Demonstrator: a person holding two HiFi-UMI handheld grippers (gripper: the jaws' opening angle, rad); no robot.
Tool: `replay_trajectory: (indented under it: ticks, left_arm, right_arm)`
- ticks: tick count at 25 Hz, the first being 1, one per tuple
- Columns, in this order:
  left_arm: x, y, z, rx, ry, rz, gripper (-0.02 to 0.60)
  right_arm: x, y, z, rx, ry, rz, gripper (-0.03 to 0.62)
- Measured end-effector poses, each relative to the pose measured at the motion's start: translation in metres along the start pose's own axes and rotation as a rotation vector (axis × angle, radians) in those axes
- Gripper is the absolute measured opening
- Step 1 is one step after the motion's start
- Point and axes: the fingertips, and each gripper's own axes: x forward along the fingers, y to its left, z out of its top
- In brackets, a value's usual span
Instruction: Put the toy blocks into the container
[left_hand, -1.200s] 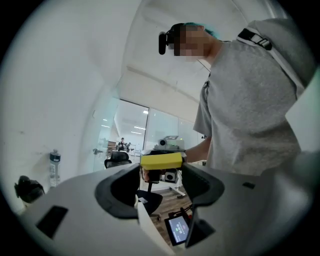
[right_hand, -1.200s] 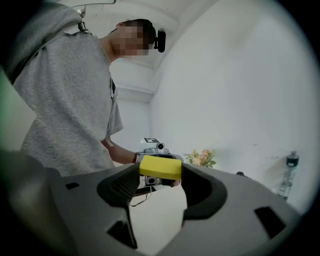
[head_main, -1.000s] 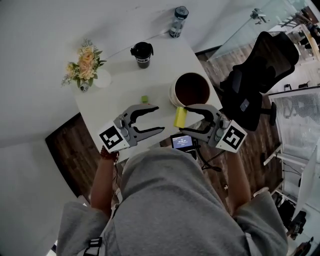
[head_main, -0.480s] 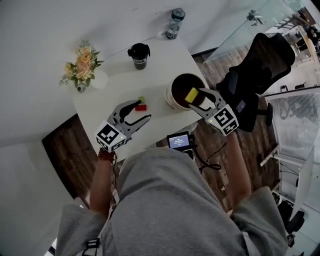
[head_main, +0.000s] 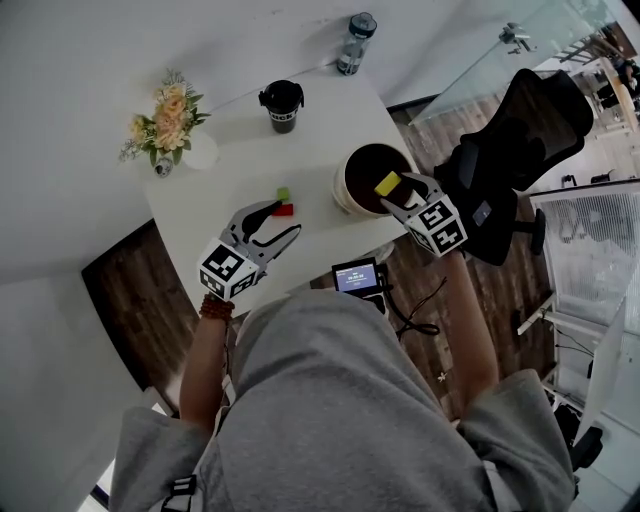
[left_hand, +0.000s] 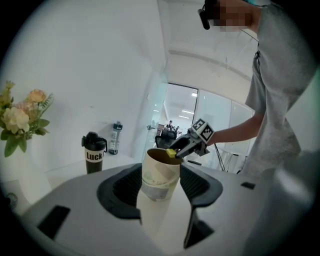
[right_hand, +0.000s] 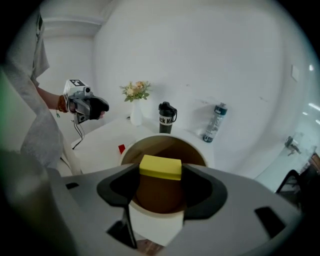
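Observation:
The round container (head_main: 372, 176), white outside and brown inside, stands near the table's right edge. My right gripper (head_main: 392, 191) is shut on a yellow block (head_main: 387, 184) and holds it over the container's open mouth (right_hand: 162, 150); the yellow block (right_hand: 160, 167) sits clamped between both pads. A red block (head_main: 283, 210) and a small green block (head_main: 283, 194) lie on the white table (head_main: 230, 160) left of the container. My left gripper (head_main: 287, 219) hovers by the red block, its jaws closing with nothing between them. From the left gripper (left_hand: 160, 186) the container (left_hand: 161, 172) stands farther off.
A black tumbler (head_main: 282, 106), a water bottle (head_main: 354, 43) and a vase of flowers (head_main: 165, 130) stand along the table's far side. A small screen device (head_main: 352, 278) sits at the near edge. A black office chair (head_main: 520, 150) is right of the table.
My right gripper has carried the yellow block from the table's front up over the container. My left gripper has moved forward to the red and green blocks.

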Motion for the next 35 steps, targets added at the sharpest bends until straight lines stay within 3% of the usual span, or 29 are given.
replay_trajectory:
  ticks: [28, 35]
  left_arm:
    - [-0.001, 0.016, -0.030, -0.021, 0.084, 0.060, 0.242]
    - [0.002, 0.035, -0.055, -0.023, 0.141, 0.152, 0.242]
  right_arm:
    - [0.013, 0.003, -0.018, 0.003, 0.078, 0.010, 0.264]
    - [-0.001, 0.006, -0.002, 0.003, 0.012, -0.011, 0.264]
